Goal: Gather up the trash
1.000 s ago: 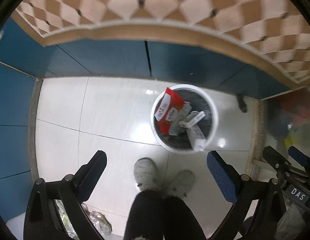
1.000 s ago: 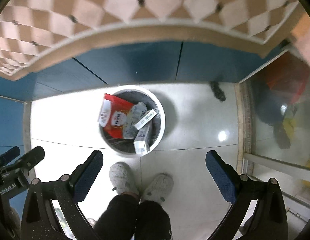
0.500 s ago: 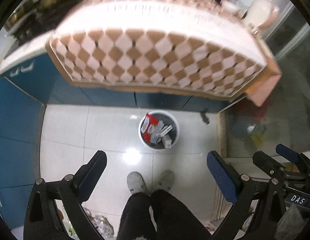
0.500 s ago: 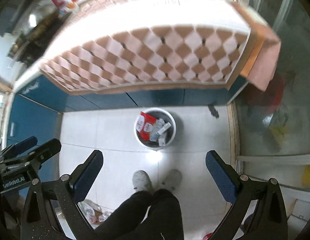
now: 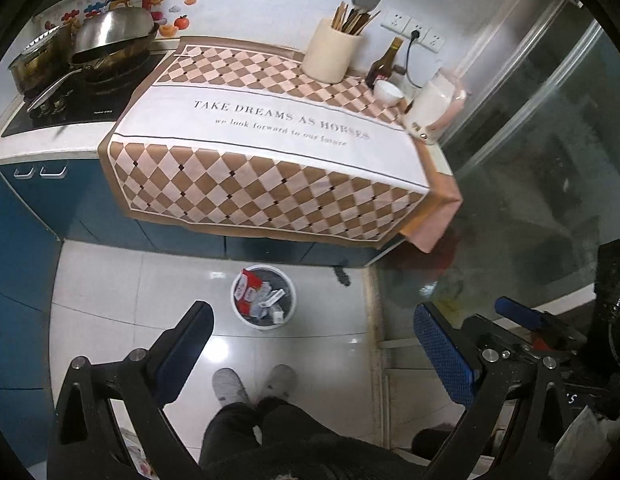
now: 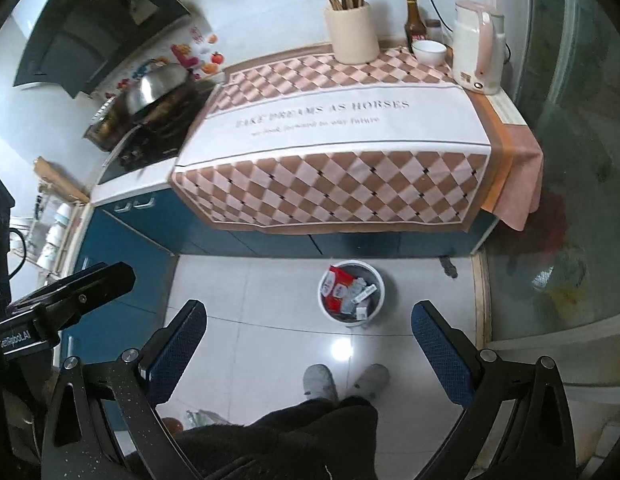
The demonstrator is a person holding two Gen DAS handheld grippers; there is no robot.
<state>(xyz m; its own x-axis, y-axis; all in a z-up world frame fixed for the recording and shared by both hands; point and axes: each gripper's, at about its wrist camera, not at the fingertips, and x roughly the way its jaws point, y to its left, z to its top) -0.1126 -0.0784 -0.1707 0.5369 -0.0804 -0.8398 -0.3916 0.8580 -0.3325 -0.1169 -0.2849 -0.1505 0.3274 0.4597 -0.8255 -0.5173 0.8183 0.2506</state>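
Both grippers are hovering high above the floor, empty. The left gripper (image 5: 312, 354) is holding its fingers wide apart, and the right gripper (image 6: 308, 350) is doing likewise; nothing is lying between either pair.

The trash bin (image 5: 263, 297) is standing upright on the white floor (image 5: 122, 304), just in front of the blue cabinets (image 5: 26, 216) and below the near edge of the counter cloth (image 5: 270, 148). It is sitting ahead of the person's slippers (image 5: 229, 387). A red wrapper (image 5: 247, 289) is leaning against the bin's left inner wall, long axis running near to far; small white boxes (image 6: 362, 298) are lying beside it at mixed angles.

The cloth-covered counter is showing no loose trash. In judgement, the collecting appears finished or nearly so. Good practice now: be sweeping the view along counter and floor for stray litter, keeping fingers spread until something is centred between them.
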